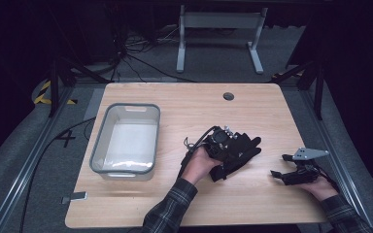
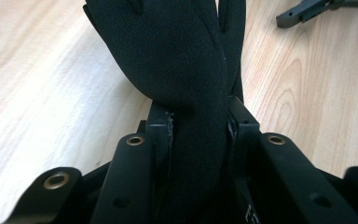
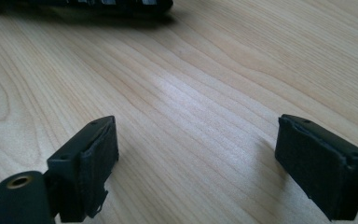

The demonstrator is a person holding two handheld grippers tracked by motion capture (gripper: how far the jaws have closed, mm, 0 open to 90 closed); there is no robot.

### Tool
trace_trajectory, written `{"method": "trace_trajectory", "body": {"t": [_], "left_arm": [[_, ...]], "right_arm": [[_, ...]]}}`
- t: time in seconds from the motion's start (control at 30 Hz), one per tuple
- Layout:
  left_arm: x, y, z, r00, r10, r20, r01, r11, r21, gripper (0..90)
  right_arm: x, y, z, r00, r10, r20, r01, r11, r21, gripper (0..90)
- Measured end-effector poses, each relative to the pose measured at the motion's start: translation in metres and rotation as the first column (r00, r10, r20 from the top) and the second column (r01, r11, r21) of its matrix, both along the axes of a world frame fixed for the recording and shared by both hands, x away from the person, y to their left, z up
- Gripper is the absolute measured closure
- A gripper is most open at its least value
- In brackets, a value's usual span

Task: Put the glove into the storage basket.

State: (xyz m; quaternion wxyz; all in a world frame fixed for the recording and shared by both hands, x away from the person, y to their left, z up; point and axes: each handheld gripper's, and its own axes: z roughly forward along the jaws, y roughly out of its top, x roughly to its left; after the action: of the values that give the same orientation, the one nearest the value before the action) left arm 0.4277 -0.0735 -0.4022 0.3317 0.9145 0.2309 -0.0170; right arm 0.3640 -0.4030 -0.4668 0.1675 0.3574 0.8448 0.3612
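A black fabric glove (image 1: 245, 148) lies partly on the wooden table (image 1: 184, 104), right of centre. My left gripper (image 1: 230, 150) is shut on it. In the left gripper view the glove's cuff (image 2: 198, 154) is pinched between the two jaws of the left gripper (image 2: 198, 119), and its palm and fingers (image 2: 168, 42) fan out ahead, lifted off the wood. My right gripper (image 1: 278, 166) rests low near the table's right edge, a short way right of the glove. The right gripper (image 3: 196, 154) stands open, with bare wood between its pads (image 3: 98, 158).
A grey plastic tub (image 1: 98, 141) with a pale inside stands on the left half of the table. A round cable hole (image 1: 228, 96) sits near the far edge. The right gripper's jaw (image 2: 303, 11) shows at the top right of the left gripper view.
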Motion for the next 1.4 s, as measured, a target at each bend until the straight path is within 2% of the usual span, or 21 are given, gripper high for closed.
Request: {"method": "trace_trajectory", "body": {"t": [0.17,0.4,0.83,0.97,1.2,1.4], "left_arm": [[0.0,0.012,0.013,0.9998,0.018,0.008,-0.019,0.9998,0.004,69.2],[0.001,0.026,0.026,0.9987,0.048,0.015,-0.047,0.9987,-0.017,69.2],[0.002,0.061,0.05,0.9918,0.122,0.037,-0.121,0.9918,-0.042,69.2],[0.003,0.069,0.055,0.9897,0.135,0.048,-0.133,0.9905,-0.035,69.2],[0.003,0.094,0.064,0.9803,0.187,0.064,-0.184,0.9817,-0.05,69.2],[0.002,0.121,0.071,0.967,0.243,0.078,-0.239,0.9693,-0.06,69.2]], "right_arm": [[0.0,0.0,0.0,1.0,-0.001,0.0,0.001,1.0,-0.001,13.4],[0.0,0.0,0.0,1.0,0.0,0.0,0.0,1.0,-0.001,13.4],[0.0,0.001,0.0,1.0,-0.002,-0.001,0.002,1.0,-0.002,13.0],[0.0,0.001,0.0,1.0,-0.002,-0.001,0.002,1.0,-0.002,13.0],[0.0,0.001,0.0,1.0,-0.002,-0.001,0.002,1.0,-0.002,12.9],[0.0,0.001,0.0,1.0,-0.004,-0.002,0.004,1.0,-0.001,12.8]]}}
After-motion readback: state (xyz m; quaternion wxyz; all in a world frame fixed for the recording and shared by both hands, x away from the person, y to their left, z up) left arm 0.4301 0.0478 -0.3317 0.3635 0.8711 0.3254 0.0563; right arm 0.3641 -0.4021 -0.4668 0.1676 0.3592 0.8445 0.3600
